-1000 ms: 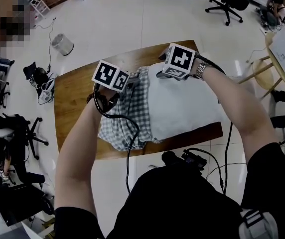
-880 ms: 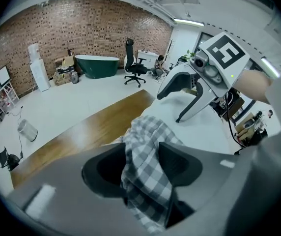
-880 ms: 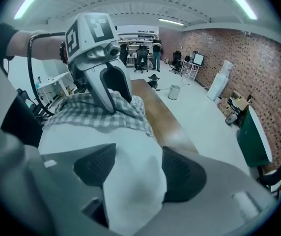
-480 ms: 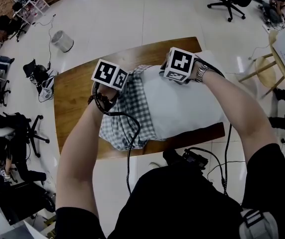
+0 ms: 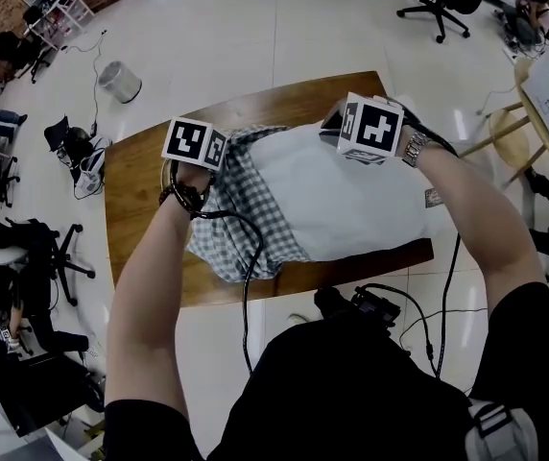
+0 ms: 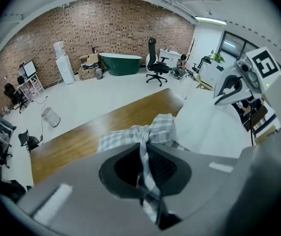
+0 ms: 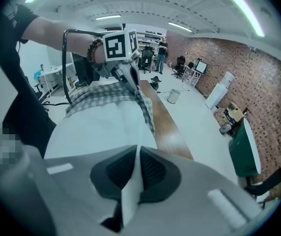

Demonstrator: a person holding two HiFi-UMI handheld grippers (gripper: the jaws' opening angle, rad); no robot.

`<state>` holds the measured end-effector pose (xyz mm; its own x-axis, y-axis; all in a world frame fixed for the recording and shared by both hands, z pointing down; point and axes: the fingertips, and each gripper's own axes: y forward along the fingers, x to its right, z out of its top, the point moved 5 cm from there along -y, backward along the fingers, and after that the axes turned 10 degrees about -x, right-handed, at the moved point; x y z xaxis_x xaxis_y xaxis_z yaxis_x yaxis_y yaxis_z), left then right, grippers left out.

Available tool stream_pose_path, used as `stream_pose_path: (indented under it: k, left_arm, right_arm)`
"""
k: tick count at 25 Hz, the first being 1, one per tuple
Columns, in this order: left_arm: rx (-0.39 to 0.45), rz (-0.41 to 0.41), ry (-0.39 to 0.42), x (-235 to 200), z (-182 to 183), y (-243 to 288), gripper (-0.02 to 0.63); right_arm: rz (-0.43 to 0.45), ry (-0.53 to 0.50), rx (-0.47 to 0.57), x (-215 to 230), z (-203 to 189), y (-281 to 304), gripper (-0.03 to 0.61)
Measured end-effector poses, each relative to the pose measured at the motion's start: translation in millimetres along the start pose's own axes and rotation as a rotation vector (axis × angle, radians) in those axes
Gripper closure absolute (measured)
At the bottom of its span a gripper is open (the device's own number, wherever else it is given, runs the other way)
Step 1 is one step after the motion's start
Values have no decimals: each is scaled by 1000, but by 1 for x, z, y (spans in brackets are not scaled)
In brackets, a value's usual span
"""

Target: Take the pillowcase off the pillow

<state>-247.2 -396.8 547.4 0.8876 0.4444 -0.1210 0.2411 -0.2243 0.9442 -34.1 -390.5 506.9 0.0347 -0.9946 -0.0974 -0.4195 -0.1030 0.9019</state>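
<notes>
- Wooden table (image 5: 140, 195) stands on a pale floor; all places below are given from it.
- White pillow (image 5: 351, 200) lies flat on the table's right half, reaching the table's right end.
- Grey-and-white checked pillowcase (image 5: 241, 229) is bunched round the pillow's left end, over the table's middle. Most of the pillow is bare.
- Left gripper (image 6: 143, 149) is over the table's far edge, near the middle. Its jaws have just been closing and now pinch a twisted fold of the pillowcase.
- Right gripper (image 7: 136, 156) is over the table's far right part. Its jaws have just been closing and are now pressed on a fold of the pillow's white cloth.
- The two grippers are apart, pillowcase side left, pillow side right.
- Small round bin (image 5: 121, 83) sits on the floor beyond the table's far left corner.
</notes>
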Motion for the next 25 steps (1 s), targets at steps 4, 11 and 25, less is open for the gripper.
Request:
stream_pose_path:
  k: [4,11,25]
  left_arm:
    - [-1,39,-48,-22,-11,-10,595]
    - [-10,110,-89,-43,-36,-23,595]
    - [1,147,-158,-73,-81,-33,597]
  right_arm:
    - [-5,15,2,-5,-1,-15,574]
    - [-56,30,6,-4,-13,-21,574]
    - [-68,109,-1,-1,-13,-9,574]
